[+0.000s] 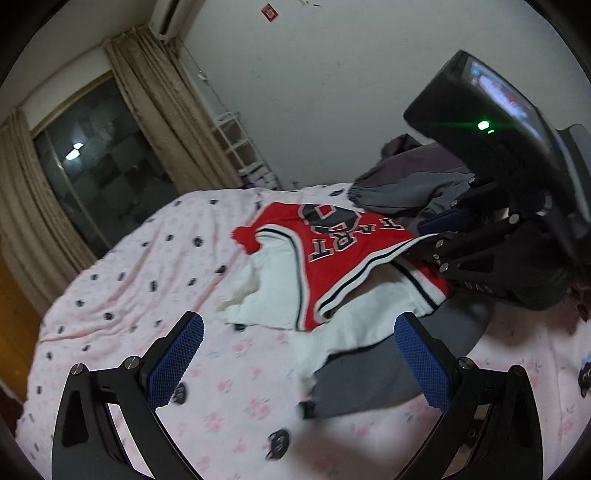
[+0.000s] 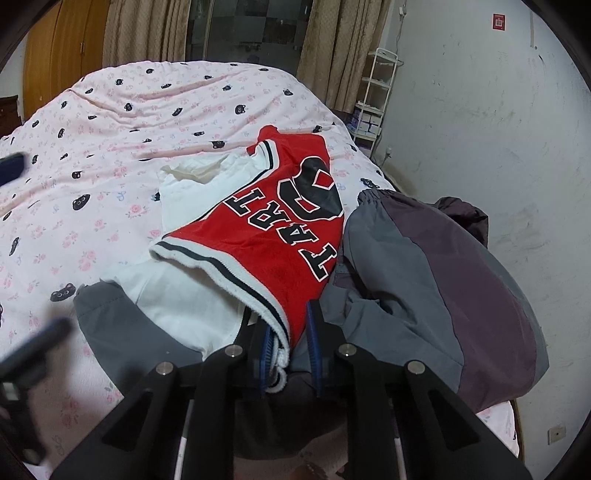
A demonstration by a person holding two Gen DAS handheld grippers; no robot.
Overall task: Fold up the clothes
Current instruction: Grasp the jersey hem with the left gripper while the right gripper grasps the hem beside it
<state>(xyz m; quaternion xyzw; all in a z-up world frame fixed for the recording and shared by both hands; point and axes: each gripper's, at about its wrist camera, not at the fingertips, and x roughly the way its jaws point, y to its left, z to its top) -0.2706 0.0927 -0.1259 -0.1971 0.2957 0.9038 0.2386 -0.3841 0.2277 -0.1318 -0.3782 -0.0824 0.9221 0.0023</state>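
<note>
now the right gripper (image 2: 291, 345) pinches the near hem of the red jersey (image 2: 266, 240) on the bed (image 2: 110, 122); the left gripper (image 1: 299, 363) hovers spread wide, empty.

Setting: home bedroom. Bed (image 2: 110, 122) covered by pink floral sheet printed with black cat faces. Beige curtains (image 1: 162, 107) flank dark window (image 1: 92, 162). Wall air conditioner (image 1: 173, 16) above. White wire shelf rack (image 2: 376, 92) in corner; wooden wardrobe (image 2: 62, 48) beside curtains.
</note>
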